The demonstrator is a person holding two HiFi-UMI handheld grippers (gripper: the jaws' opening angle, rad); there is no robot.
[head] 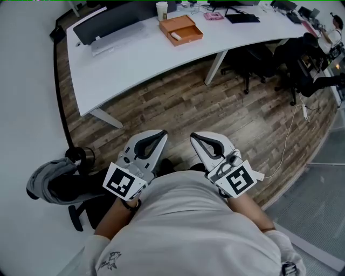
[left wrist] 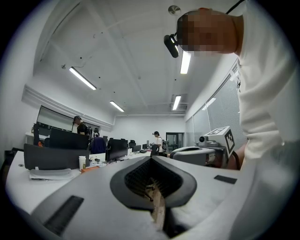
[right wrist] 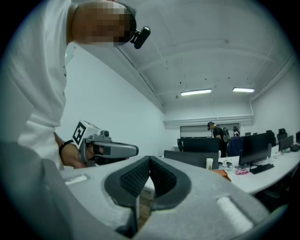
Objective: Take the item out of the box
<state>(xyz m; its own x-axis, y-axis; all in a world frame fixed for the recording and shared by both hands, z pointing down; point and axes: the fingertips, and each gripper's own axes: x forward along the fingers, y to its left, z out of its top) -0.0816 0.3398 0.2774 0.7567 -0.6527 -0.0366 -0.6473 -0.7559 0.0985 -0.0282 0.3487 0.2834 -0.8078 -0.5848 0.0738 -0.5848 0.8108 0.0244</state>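
An open orange box lies on the far side of the white table, with a small white item inside it. Both grippers are held close to the person's chest, well short of the table and above the wood floor. My left gripper is shut with nothing in it, its tips meeting. My right gripper is also shut and empty. From the right gripper view the box is a thin orange strip on the table, far off.
A paper cup stands behind the box, a dark monitor to its left, a pink object to its right. Black office chairs stand at the right. A grey bag lies on the floor at the left. People stand across the room.
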